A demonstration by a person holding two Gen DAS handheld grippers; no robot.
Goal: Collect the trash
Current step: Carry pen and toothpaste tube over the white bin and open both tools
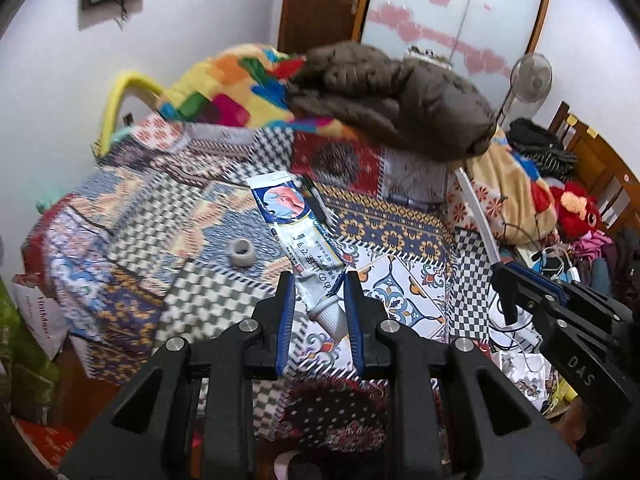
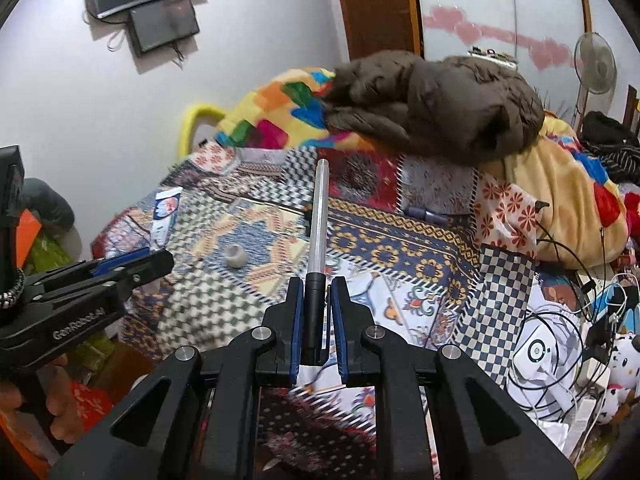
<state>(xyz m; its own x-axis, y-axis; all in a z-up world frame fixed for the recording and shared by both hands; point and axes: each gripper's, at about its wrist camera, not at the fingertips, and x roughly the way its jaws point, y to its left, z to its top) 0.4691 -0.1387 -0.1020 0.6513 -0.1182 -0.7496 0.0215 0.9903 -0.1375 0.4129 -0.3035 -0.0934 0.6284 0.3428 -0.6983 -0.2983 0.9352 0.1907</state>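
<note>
Left gripper (image 1: 320, 280) pinches tube (image 1: 296, 232); bed (image 1: 400, 232) blurred.

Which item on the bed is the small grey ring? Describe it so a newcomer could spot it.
Start at the bed's patchwork cover. On its blue-and-orange zigzag patch, left of the pen held in the right gripper, lies the grey ring. It is the only small, round, hollow thing there; the toothpaste tube and pen are long.

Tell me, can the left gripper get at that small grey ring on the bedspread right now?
Probably not: the left gripper is shut on a tube. The ring itself lies clear.
</note>
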